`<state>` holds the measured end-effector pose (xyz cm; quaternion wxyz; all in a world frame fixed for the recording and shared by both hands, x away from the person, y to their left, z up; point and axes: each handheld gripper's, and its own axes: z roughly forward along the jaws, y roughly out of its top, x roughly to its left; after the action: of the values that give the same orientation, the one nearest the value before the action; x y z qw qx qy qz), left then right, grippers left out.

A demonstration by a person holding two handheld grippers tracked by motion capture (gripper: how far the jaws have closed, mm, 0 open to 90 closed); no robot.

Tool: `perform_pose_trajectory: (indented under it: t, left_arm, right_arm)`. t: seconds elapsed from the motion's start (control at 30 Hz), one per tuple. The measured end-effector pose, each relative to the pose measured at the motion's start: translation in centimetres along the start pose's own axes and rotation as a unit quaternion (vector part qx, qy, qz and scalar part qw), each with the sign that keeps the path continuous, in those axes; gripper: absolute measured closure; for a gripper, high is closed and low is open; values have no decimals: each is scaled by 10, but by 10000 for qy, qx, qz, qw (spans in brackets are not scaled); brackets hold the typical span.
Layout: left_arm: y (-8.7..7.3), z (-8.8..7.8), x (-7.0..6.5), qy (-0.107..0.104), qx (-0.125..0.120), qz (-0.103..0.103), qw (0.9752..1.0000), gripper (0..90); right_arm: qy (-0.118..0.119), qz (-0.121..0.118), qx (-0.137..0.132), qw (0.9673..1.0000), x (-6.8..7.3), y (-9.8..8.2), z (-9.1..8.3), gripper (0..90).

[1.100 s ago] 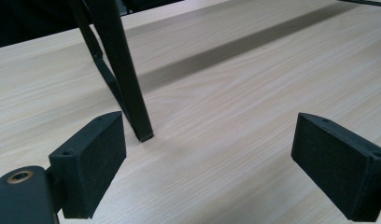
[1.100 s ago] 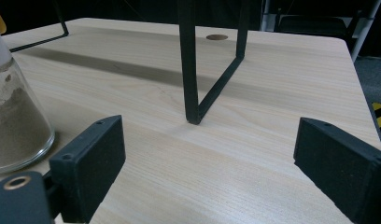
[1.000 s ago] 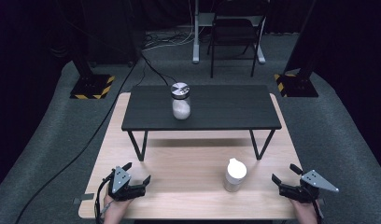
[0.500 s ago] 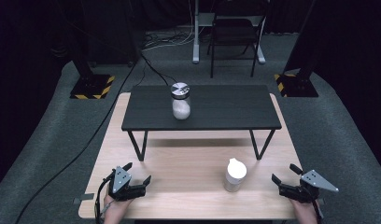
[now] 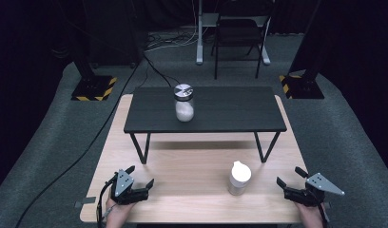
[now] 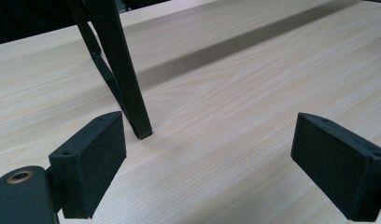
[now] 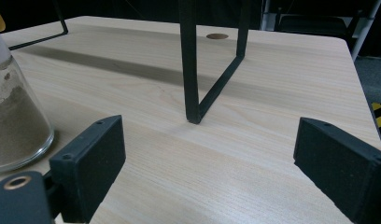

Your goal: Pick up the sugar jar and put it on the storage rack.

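A glass jar with a metal lid (image 5: 184, 103), part full of white powder, stands on the black raised shelf (image 5: 230, 114). A white-capped glass bottle (image 5: 239, 178) stands on the wooden table (image 5: 182, 171), and its base with brownish powder appears at the left of the right gripper view (image 7: 13, 126). My left gripper (image 5: 140, 175) rests near the table's front left corner, open and holding nothing (image 6: 207, 154). My right gripper (image 5: 290, 176) sits at the front right, open and holding nothing (image 7: 207, 163), a little right of the bottle.
The shelf's black legs stand on the table ahead of each gripper (image 6: 128, 88) (image 7: 191, 70). A round hole (image 7: 217, 36) is in the tabletop behind the right leg. Beyond the table are a chair (image 5: 237, 40), floor cables and stands with striped bases (image 5: 94, 88).
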<state>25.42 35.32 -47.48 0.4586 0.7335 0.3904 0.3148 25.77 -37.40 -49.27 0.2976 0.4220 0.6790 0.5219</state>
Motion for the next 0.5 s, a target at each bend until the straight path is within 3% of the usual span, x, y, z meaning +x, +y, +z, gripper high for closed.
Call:
perform_pose_trajectory:
  t: [0.5]
  left_arm:
    - [0, 1, 0, -21, 14, -3, 10000, 99]
  right_arm:
    - [-2, 4, -14, 10000, 0, -1, 0, 80]
